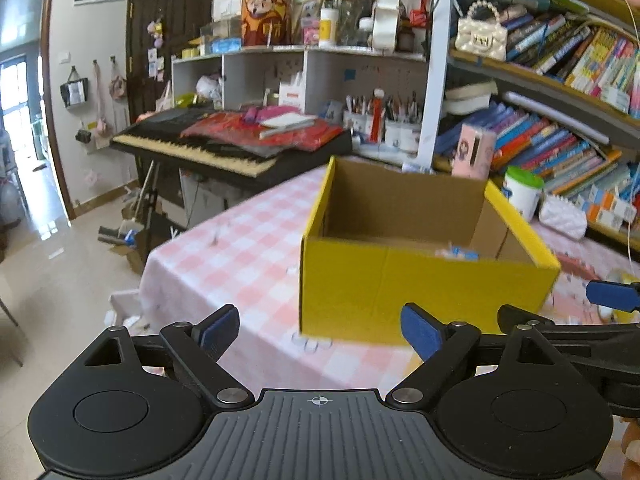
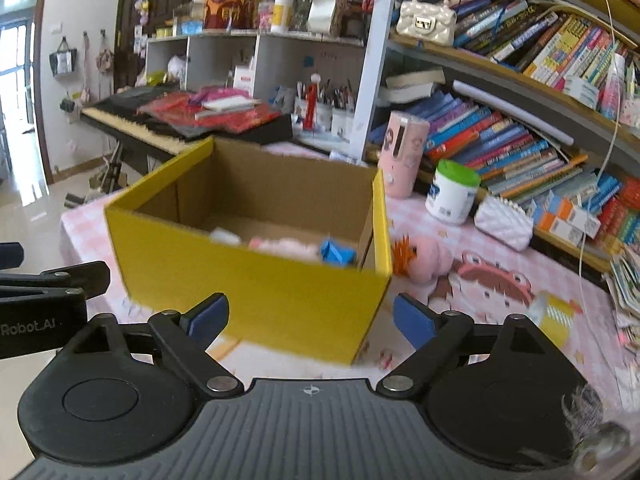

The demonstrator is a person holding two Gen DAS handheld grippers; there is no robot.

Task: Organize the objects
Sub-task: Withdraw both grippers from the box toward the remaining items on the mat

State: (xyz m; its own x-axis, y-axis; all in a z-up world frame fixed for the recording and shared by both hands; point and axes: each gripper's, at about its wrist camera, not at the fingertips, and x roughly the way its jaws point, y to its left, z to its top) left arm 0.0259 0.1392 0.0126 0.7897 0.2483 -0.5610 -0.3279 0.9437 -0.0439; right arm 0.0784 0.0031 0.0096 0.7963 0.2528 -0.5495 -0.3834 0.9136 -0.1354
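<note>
We find the yellow cardboard box (image 1: 420, 280) standing open-topped on the pink checked tablecloth (image 1: 240, 248), directly ahead of both tools. Inside it, the right wrist view shows a blue item (image 2: 338, 252), something pink and soft-looking (image 2: 286, 246) and a white piece (image 2: 224, 236); blur prevents finer naming.

The left gripper (image 1: 320, 330) has its jaws spread wide with nothing between them. The right gripper (image 2: 310, 320) is likewise spread and empty, facing the box's near wall and right corner.

Outside the box, a pink plush toy (image 2: 424, 256) lies just beside its right wall, and a roll of yellow patterned tape (image 2: 554, 318) rests further right on the cloth.

Our assessment of handling: the box appears light, thin-walled corrugated board, stiff along its edges but liable to flex or crease if pinched mid-panel. A hold on the rim near a corner, one jaw either side of the wall, would be firmest. The plush should compress readily and tolerate any grip; the tape roll is rigid and best taken across its width.
</note>
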